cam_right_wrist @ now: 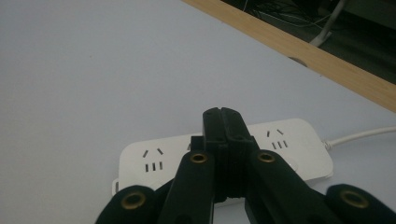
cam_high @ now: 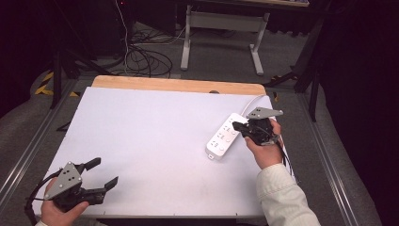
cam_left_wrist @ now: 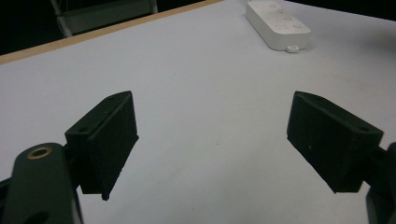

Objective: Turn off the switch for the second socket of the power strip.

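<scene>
Black jaws of the right gripper (cam_right_wrist: pixel 223 122) are pressed flat together with nothing between them, their tips poised over the middle of the white power strip (cam_right_wrist: pixel 154 156), whether touching it I cannot tell. The strip lies near the table's (cam_high: pixel 141 136) right side, its cord (cam_high: pixel 251 102) running off toward the far edge. The left gripper (cam_high: pixel 104 173) sits near the front left corner, jaws spread wide and empty, well apart from the strip. My guess is a button press: a glancing push could skid the light strip across the smooth white surface, since nothing braces it.
</scene>
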### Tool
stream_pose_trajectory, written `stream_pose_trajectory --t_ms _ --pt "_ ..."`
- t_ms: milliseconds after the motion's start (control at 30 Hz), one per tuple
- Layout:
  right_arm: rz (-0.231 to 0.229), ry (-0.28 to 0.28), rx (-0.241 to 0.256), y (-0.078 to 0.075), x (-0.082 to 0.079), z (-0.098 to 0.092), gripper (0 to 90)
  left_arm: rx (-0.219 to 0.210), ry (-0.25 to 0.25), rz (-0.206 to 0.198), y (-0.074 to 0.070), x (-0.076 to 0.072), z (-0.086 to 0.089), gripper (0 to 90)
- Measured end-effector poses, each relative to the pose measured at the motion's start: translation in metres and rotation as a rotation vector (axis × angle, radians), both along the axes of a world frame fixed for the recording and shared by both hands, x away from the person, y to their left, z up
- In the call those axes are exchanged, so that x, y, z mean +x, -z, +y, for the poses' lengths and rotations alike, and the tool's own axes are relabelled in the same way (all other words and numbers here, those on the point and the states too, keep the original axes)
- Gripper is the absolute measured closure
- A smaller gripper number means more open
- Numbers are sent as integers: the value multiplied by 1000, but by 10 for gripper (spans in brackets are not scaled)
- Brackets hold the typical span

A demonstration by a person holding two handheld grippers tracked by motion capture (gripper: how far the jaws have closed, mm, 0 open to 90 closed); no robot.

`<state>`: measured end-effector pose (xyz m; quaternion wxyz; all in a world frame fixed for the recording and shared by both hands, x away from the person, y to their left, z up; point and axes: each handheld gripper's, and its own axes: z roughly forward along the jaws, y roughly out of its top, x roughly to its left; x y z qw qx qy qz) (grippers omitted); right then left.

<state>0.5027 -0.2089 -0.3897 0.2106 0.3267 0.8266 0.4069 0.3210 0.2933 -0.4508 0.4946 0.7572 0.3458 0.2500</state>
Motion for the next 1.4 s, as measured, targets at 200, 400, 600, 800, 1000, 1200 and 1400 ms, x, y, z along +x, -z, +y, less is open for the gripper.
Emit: stream_pose_trajectory --t_ms 200,400,600,800,1000,1200,1400 --pt "-17 -12 15 -6 -9 -6 900 -4 -3 -2 0 -1 1 167" --pt "-27 -45 49 -16 -30 -15 783 3 -3 -6 0 0 1 156" --pt "-41 -65 97 -15 -49 -22 520 -5 2 -3 0 0 1 148" --pt "-64 -70 118 -9 -68 -27 369 -55 21 24 0 0 2 139" --pt "-46 -79 146 1 -81 -31 275 -80 40 29 1 -2 3 111" --pt "-34 -85 205 11 -89 -34 239 -50 64 7 1 -3 4 71" --pt "28 -144 258 31 -96 -38 217 -39 63 8 1 -3 4 63"
